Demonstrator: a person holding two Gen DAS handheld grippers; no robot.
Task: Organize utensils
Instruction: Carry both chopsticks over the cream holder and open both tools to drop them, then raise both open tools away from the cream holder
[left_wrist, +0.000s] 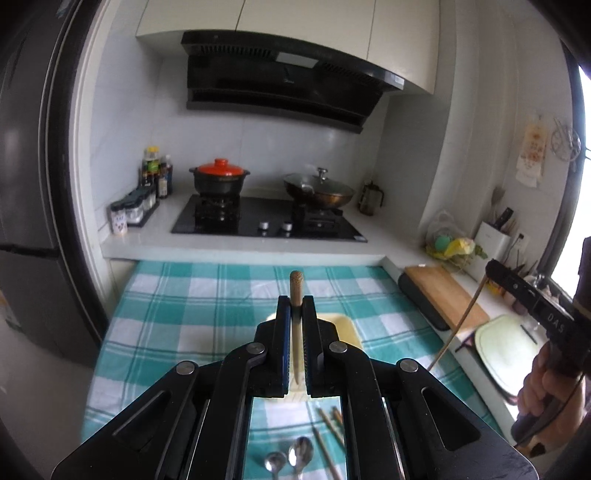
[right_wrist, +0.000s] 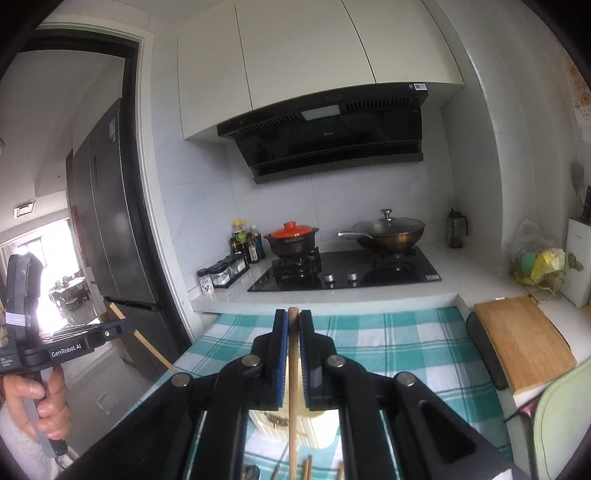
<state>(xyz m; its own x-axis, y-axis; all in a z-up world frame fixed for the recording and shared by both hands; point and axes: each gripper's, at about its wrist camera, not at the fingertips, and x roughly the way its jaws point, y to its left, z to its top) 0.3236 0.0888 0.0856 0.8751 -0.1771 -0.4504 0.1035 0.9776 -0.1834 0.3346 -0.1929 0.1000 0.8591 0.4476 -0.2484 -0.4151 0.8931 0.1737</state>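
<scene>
left wrist view: the left gripper (left_wrist: 296, 306) is clenched on a single wooden chopstick (left_wrist: 296, 291), its rounded thick end poking out just past the fingertips and the thin end pointing back toward the camera. right below the fingers sits a pale yellow tray (left_wrist: 347, 330), mostly hidden by the gripper, on a teal and white checked cloth (left_wrist: 184, 306). nearer the camera, in the gap under the gripper, two metal spoons (left_wrist: 290, 459) lie side by side on the cloth, with a few loose chopsticks (left_wrist: 330, 430) just to their right. at the right edge, a hand holds the right gripper (left_wrist: 491, 266), with a long thin chopstick slanting down from its tip.

right wrist view: the right gripper (right_wrist: 293, 317) is closed tight on another chopstick (right_wrist: 292, 387), which runs lengthwise between the jaws. under it is the pale tray (right_wrist: 325, 428) with slotted sections. at the far left, a hand holds the left gripper (right_wrist: 125, 326) over the edge of the cloth, its chopstick angling downward.

beyond the cloth is a white counter (right_wrist: 388, 291) with a black gas hob (right_wrist: 343, 275), a black pot with an orange lid (right_wrist: 291, 238) and a lidded wok (right_wrist: 388, 230). a wooden cutting board (right_wrist: 524, 339) lies to the right.
</scene>
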